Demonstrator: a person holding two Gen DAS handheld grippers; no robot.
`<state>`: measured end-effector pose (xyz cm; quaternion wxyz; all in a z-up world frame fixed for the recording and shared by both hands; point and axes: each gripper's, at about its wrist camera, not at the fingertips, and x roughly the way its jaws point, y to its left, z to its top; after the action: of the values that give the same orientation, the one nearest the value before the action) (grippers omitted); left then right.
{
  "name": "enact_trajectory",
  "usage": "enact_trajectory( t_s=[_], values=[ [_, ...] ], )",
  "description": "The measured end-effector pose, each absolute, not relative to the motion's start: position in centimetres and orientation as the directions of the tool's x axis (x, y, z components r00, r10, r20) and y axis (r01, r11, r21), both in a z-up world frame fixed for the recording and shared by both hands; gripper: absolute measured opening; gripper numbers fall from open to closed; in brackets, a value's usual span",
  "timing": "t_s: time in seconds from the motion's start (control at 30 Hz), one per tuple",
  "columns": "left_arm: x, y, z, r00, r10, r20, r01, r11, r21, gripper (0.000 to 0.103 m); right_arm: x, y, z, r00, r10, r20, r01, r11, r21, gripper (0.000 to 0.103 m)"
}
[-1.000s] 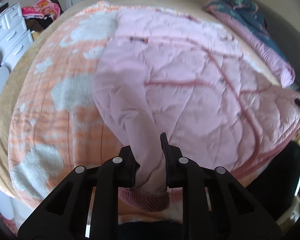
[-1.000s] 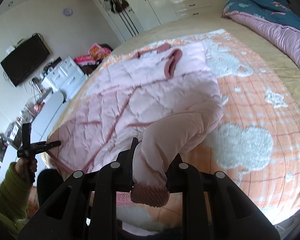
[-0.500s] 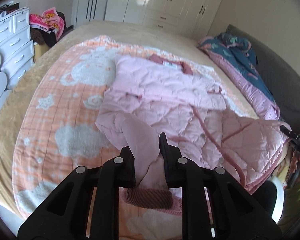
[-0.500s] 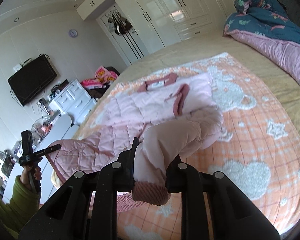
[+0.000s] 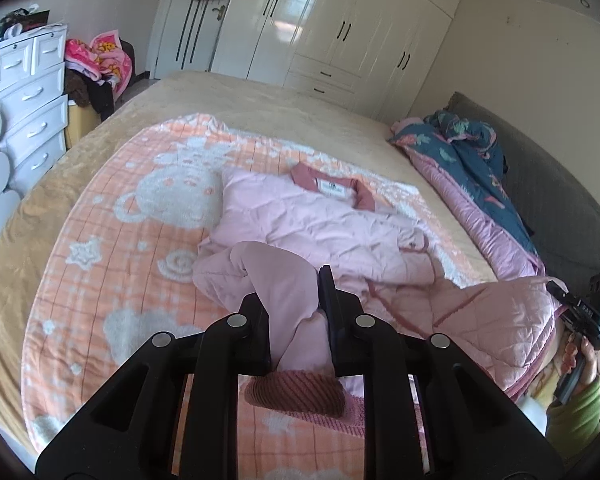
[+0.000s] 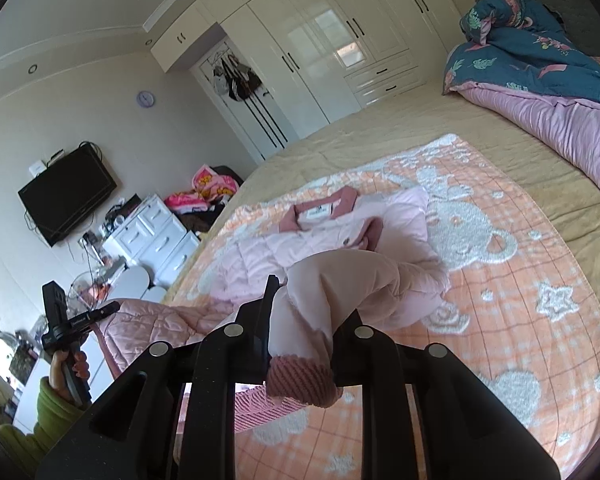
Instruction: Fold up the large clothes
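- You are handling a pink quilted jacket (image 5: 324, 228) that lies collar-away on the orange bear-print blanket (image 5: 112, 248); it looks puffy, soft and light, so expect it to sag and billow, not to hold a crease
- Your left hand-held gripper (image 5: 296, 312) is clamped narrow on one sleeve (image 5: 288, 280) just above its ribbed cuff (image 5: 296, 394), which hangs below the jaws
- Your right hand-held gripper (image 6: 304, 320) is likewise pinched on the other sleeve (image 6: 340, 280), its ribbed cuff (image 6: 300, 380) dangling under the fingers
- The smooth shell looks slippery; I judge the ribbed knit by the cuff gives the surest hold, and a thick pinch of padding keeps it from sliding out
- The near hem is turned up, showing the darker quilted lining (image 5: 496, 328) at the bed's edge
- The bed (image 5: 260, 96) gives a wide, soft, yielding surface, so pressing folds flat takes care
- A rolled duvet (image 6: 540, 80) lies along the far side; white wardrobes (image 5: 340, 36), a chest of drawers (image 5: 24, 92) and a wall television (image 6: 66, 194) ring the room
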<state>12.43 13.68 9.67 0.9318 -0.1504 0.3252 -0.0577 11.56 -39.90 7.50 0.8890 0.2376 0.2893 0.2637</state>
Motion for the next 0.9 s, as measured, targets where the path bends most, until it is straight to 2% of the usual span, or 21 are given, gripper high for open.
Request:
enact_trajectory(
  t_s=[0.63, 0.9],
  values=[
    [17.1, 14.8, 14.9, 0.869, -0.142, -0.473, -0.039, 0.935, -0.352, 0.011, 16.3, -40.8, 11.6, 0.766, 0.577, -0.282, -0.308, 0.716, 0.626, 0.018],
    [19.4, 14.1, 14.1, 0.875, -0.074, -0.478, -0.082, 0.951, -0.298, 0.012, 19.6, -40.8, 10.9, 0.772, 0.555, -0.311, -0.26, 0.721, 0.642, 0.018]
  ],
)
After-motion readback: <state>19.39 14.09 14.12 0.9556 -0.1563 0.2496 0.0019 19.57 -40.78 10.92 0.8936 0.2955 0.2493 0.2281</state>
